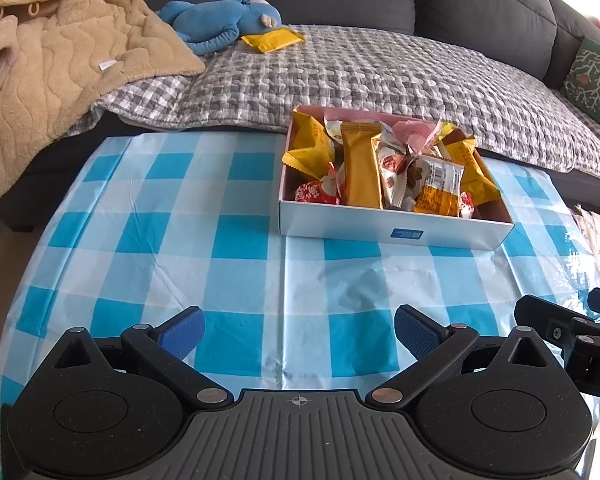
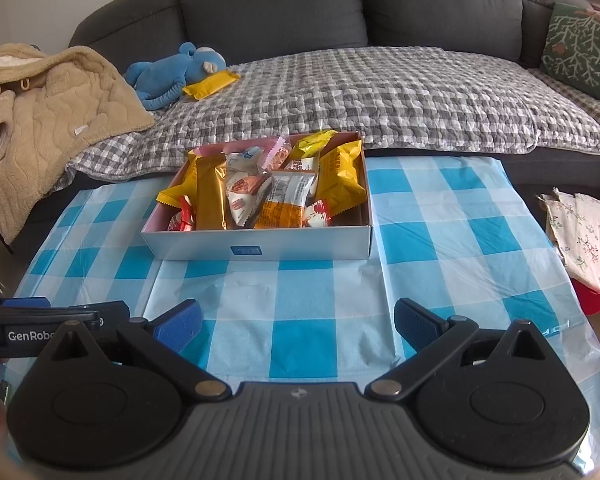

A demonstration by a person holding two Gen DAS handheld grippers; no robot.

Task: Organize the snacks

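We hold both the left claw (image 1: 300, 330) and right claw (image 2: 298, 320) released, empty; the box (image 2: 260, 246) brims on the surface (image 2: 440, 216); one yellow packet (image 2: 211, 84) lies on the sofa (image 2: 380, 92), easily missed; careless adding could spill wrappers.

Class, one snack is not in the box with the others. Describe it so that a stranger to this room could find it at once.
Start at the dark grey sofa behind the checked table and find the blue plush toy lying on the grey checked quilt. The stray yellow snack packet lies right against that toy. It is the only wrapped snack on the sofa; every other one sits in the white box.
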